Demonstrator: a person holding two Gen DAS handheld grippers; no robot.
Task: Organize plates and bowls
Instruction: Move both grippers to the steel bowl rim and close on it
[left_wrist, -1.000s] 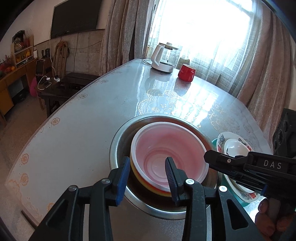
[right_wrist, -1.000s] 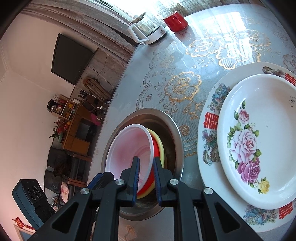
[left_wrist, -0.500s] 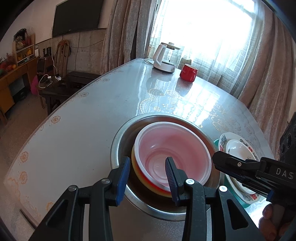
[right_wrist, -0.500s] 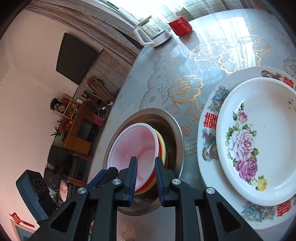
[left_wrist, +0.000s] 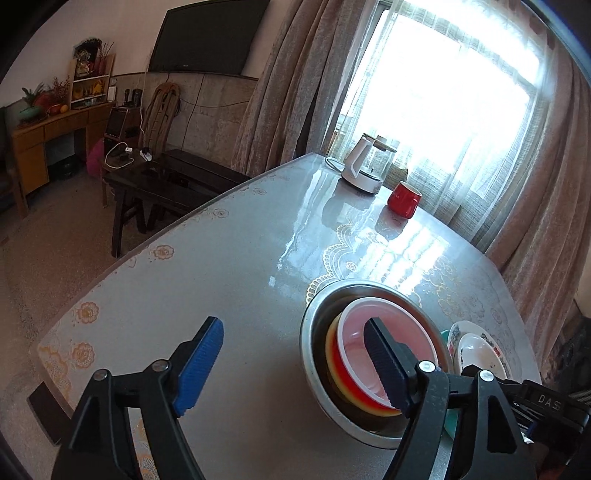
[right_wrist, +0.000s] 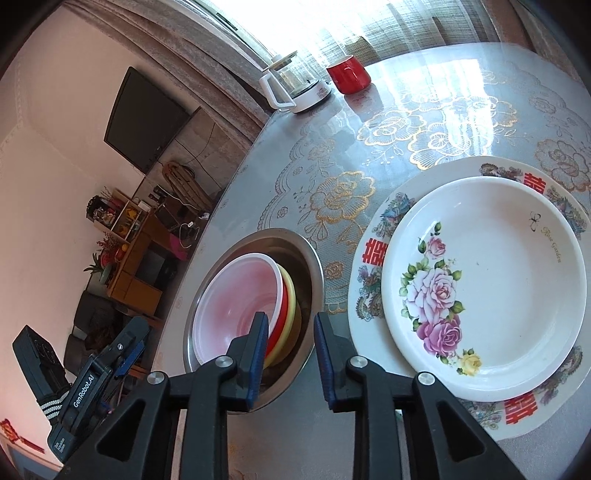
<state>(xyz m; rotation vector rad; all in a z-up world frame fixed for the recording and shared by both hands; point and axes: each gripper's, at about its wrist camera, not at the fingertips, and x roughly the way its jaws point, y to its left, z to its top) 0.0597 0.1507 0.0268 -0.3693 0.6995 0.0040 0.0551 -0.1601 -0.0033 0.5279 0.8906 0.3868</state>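
A pink bowl sits nested in a red and a yellow bowl inside a steel basin on the table. My left gripper hovers just left of and before the basin. Its jaws are opening wide, with only tabletop between them. In the right wrist view the pink bowl and the basin lie just ahead of my right gripper. Its jaws are opening a little and its pads press on nothing. To the right, a white rose plate rests on a larger patterned plate.
A white kettle and a red mug stand at the far end by the curtained window. The table's edge runs along the left, with a dark bench beyond it. The stacked plates lie right of the basin.
The left gripper has let go of the bowl rim, spread wide and drawn back to the left. The right gripper's jaws have parted from the bowl rim and pulled back slightly.
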